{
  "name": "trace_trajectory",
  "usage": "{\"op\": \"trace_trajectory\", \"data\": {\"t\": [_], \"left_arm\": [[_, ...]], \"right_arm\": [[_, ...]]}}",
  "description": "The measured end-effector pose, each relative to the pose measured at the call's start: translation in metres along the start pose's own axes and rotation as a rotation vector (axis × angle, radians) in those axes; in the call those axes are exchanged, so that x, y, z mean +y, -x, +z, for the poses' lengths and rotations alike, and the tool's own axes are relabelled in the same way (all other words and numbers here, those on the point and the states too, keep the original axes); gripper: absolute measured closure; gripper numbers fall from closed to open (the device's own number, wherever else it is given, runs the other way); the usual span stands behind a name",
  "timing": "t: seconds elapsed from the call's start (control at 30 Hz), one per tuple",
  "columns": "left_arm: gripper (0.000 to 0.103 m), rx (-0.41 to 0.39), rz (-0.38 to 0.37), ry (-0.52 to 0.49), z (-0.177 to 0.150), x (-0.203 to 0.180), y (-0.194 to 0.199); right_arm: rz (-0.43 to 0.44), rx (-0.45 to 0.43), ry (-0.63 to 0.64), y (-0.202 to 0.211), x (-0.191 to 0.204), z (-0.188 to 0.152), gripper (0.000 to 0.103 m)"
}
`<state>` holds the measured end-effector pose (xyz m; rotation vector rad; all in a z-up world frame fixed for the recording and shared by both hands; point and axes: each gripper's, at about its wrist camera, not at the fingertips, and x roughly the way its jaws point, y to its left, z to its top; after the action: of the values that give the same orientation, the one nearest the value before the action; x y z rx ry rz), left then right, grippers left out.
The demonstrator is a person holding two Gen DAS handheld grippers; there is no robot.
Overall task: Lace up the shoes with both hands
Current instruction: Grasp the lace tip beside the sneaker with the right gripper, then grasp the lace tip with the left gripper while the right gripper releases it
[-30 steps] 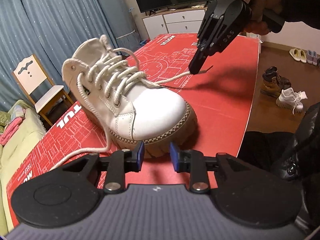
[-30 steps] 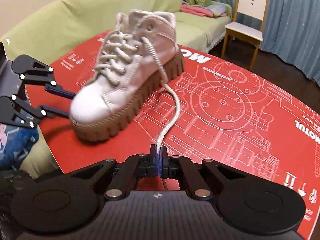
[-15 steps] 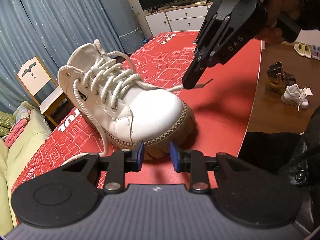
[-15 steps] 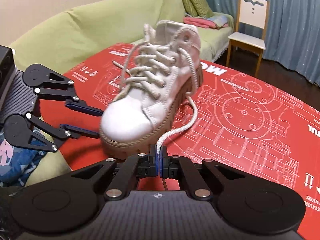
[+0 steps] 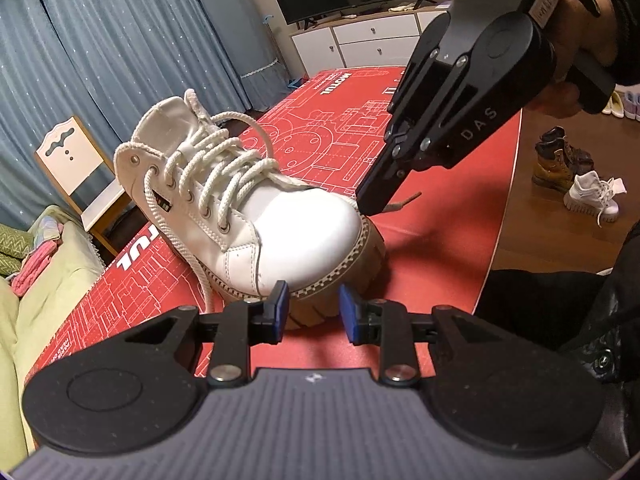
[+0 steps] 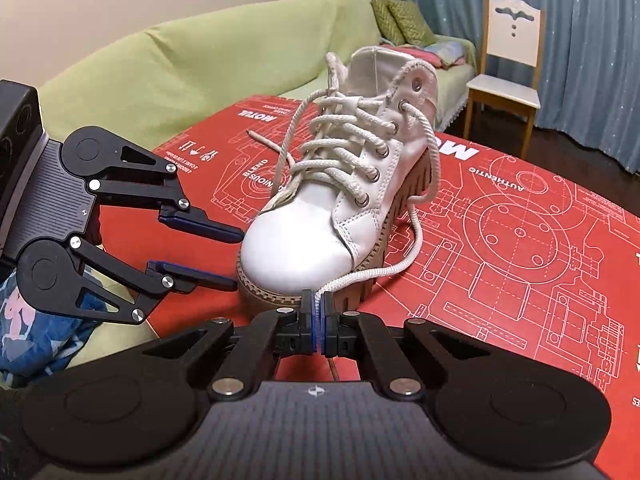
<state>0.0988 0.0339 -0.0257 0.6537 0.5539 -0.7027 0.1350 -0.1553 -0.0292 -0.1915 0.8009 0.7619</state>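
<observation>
Your right claw was clamped on the free end of the white lace, which ran slack from an upper eyelet down the side of the white boot standing upright on the red counter. Your left claw was spread apart and held nothing, its blue fingertips just off the boot's toe, though I could not tell whether they touched it. The other lace end lay on the counter beyond the boot.
</observation>
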Motion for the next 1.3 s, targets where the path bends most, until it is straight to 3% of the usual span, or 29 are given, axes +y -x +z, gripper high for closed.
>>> {"op": "trace_trajectory", "data": {"t": [0.5, 0.7, 0.83, 0.9, 1.07, 1.2, 1.3], "left_arm": [[0.077, 0.010, 0.047, 0.016, -0.003, 0.018, -0.011], [0.077, 0.094, 0.153, -0.047, -0.030, 0.052, -0.002], [0.077, 0.143, 0.187, -0.132, -0.044, 0.097, -0.009], [0.077, 0.159, 0.170, -0.183, -0.047, 0.117, -0.017], [0.077, 0.227, 0.085, -0.300, -0.056, 0.162, -0.046], [0.079, 0.224, 0.023, -0.294, -0.060, 0.188, -0.056], [0.087, 0.233, -0.045, -0.266, -0.058, 0.200, -0.058]], "right_arm": [[-0.028, -0.046, -0.094, -0.016, -0.011, 0.010, 0.101], [-0.099, -0.037, -0.110, 0.001, -0.019, 0.002, 0.102], [0.077, -0.085, -0.101, 0.013, -0.019, -0.001, 0.101], [0.118, -0.093, -0.077, 0.014, -0.014, 0.001, 0.101], [0.076, -0.050, -0.003, -0.002, -0.002, 0.010, 0.096], [0.088, -0.045, -0.021, -0.005, -0.004, 0.009, 0.095], [0.094, -0.041, -0.047, -0.005, -0.008, 0.009, 0.095]]}}
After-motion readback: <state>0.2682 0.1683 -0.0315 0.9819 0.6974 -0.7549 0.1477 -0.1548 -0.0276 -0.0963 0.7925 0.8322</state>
